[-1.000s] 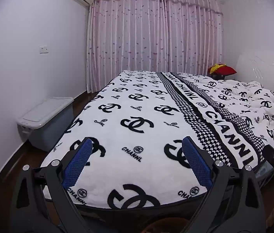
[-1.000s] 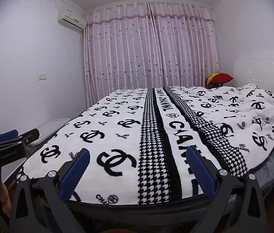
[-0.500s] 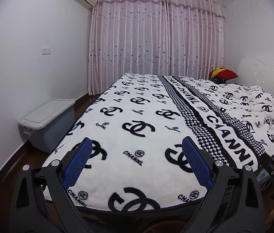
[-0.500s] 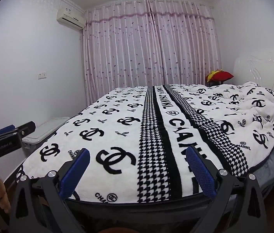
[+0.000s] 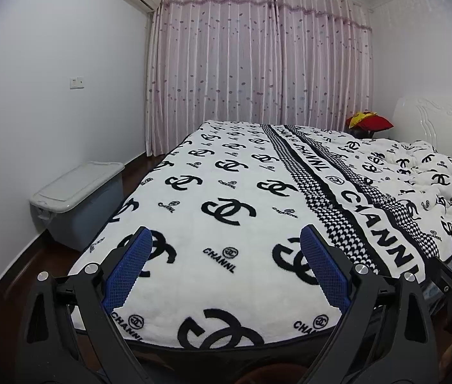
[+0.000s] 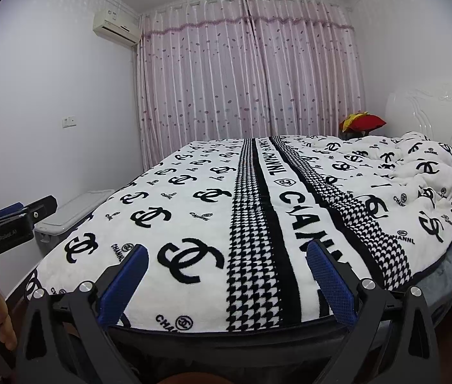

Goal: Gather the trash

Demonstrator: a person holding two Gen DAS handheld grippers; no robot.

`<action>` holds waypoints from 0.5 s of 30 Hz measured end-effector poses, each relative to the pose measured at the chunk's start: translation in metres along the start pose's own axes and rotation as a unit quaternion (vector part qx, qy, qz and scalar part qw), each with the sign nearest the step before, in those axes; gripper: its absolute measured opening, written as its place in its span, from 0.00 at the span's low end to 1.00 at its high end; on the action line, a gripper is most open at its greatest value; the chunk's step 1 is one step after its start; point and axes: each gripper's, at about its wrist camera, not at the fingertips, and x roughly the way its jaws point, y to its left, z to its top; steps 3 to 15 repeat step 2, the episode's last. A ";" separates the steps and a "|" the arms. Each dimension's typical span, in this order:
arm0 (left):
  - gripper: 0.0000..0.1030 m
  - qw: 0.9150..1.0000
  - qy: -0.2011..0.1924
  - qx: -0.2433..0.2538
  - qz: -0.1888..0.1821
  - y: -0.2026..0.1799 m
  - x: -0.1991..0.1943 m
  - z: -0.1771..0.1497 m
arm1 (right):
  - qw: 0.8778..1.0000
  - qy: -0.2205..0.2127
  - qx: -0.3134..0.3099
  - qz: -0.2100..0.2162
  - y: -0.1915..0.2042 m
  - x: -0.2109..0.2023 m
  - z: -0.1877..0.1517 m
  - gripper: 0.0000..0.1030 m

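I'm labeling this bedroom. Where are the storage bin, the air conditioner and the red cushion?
storage bin (image 5: 78, 184): left wrist view, on its grey lid.
air conditioner (image 6: 115, 25): right wrist view, on its front panel.
red cushion (image 5: 376, 123): left wrist view, on its red top.

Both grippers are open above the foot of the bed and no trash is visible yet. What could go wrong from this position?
1. The open left gripper and right gripper hang close over the fluffy white blanket with black logos; a pad might snag it.
2. The rumpled white duvet may hide trash.
3. The grey lidded plastic box stands close beside the bed, a possible obstacle.
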 end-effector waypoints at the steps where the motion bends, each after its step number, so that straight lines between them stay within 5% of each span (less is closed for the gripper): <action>1: 0.89 1.000 0.000 0.000 0.000 0.000 0.000 0.000 | 1.000 0.000 0.001 0.000 0.000 0.001 0.000 0.95; 15: 0.89 1.000 0.001 0.001 -0.001 0.000 0.000 0.000 | 1.000 0.000 0.001 0.000 0.000 0.001 0.000 0.95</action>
